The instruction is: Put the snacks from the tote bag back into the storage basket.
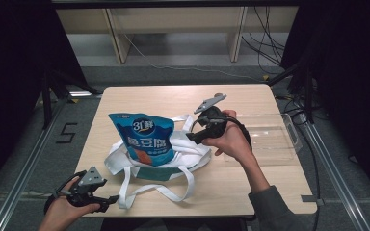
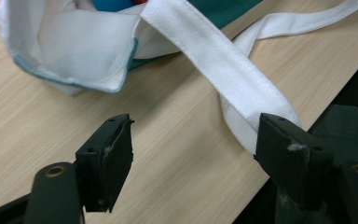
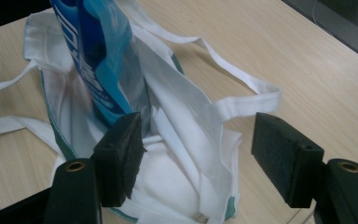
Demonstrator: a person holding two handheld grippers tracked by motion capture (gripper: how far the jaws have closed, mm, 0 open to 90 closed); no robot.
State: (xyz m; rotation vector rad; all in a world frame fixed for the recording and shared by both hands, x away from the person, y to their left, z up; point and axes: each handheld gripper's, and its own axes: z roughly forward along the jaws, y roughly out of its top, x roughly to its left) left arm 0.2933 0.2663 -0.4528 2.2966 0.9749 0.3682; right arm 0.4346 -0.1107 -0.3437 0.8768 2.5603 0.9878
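- Tote bag (image 1: 183,156) of white cloth lies slumped at the middle of the high view, with a blue snack pouch (image 1: 144,137) standing in its mouth; both look light, the cloth limp, the pouch glossy and probably slippery.
- Best holds, I judge, are the flat webbing straps: one strap (image 2: 223,65) runs to the lower right of the left gripper view and over the table edge (image 2: 307,95).
- Left gripper (image 1: 107,201), at the lower left of the high view, has its jaws wide apart, holding nothing, just short of that strap.
- Right gripper (image 3: 198,149) is spread wide over the bag's rim, gripping nothing.
- Clear tray (image 1: 274,144) sits at right; bare wood (image 1: 250,187) at lower right offers room.
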